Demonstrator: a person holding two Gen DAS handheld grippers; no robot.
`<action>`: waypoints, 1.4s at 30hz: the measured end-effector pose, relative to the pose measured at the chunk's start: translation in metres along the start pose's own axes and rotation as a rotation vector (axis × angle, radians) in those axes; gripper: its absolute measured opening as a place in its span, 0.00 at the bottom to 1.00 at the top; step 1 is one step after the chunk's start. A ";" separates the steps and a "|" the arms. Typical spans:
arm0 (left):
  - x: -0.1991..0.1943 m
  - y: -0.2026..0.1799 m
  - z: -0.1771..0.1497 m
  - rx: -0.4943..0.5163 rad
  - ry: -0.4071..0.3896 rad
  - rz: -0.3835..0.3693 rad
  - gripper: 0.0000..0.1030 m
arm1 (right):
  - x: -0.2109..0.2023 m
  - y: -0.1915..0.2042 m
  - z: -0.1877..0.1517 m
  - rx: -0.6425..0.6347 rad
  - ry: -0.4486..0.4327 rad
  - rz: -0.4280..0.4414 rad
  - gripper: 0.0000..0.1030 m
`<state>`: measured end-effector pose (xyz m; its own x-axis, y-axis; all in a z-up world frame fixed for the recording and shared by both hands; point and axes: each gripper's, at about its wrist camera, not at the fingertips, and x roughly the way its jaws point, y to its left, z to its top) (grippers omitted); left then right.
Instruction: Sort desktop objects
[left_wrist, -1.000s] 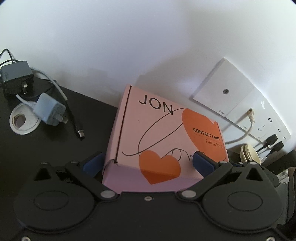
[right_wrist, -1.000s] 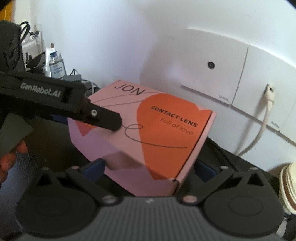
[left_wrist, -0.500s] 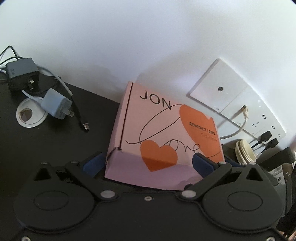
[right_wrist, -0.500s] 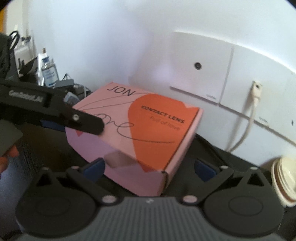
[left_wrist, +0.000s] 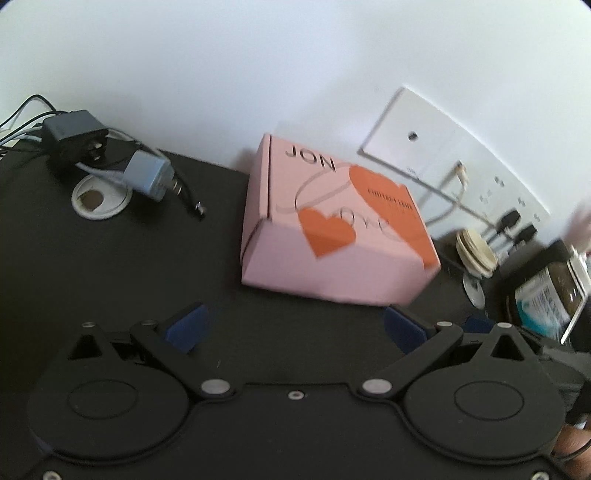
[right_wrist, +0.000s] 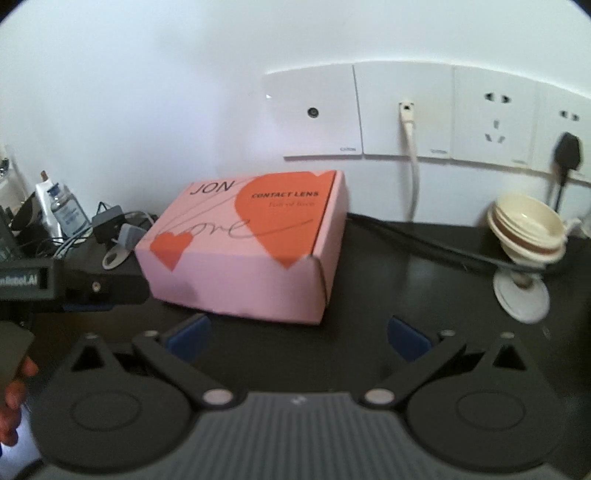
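The black desk carries a pink box (against the wall), two chargers with cables, and stacked cream dishes.

white wall sockets, plugged cable

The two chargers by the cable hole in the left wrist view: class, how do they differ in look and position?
The dark charger is grey-black and the bigger one; the blue charger is pale blue and smaller. The dark charger sits nearer the wall; the blue charger lies nearer the pink box, overlapping the rim of the cable hole. Both are boxy plug adapters on the black desk among cables.
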<state>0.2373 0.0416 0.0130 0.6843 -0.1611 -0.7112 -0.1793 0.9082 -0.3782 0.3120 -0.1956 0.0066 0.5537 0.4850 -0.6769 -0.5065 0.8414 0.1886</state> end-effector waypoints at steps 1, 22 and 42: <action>-0.003 0.000 -0.005 0.010 0.004 -0.002 1.00 | -0.005 0.003 -0.004 0.005 -0.001 -0.007 0.99; -0.087 0.028 -0.091 0.163 0.033 -0.035 1.00 | -0.075 0.072 -0.093 0.098 0.053 -0.172 0.99; -0.116 0.020 -0.133 0.329 0.056 -0.091 1.00 | -0.127 0.087 -0.139 0.193 0.029 -0.270 0.99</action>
<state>0.0599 0.0266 0.0092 0.6457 -0.2597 -0.7180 0.1241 0.9636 -0.2370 0.1054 -0.2173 0.0097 0.6304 0.2334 -0.7403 -0.2080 0.9696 0.1285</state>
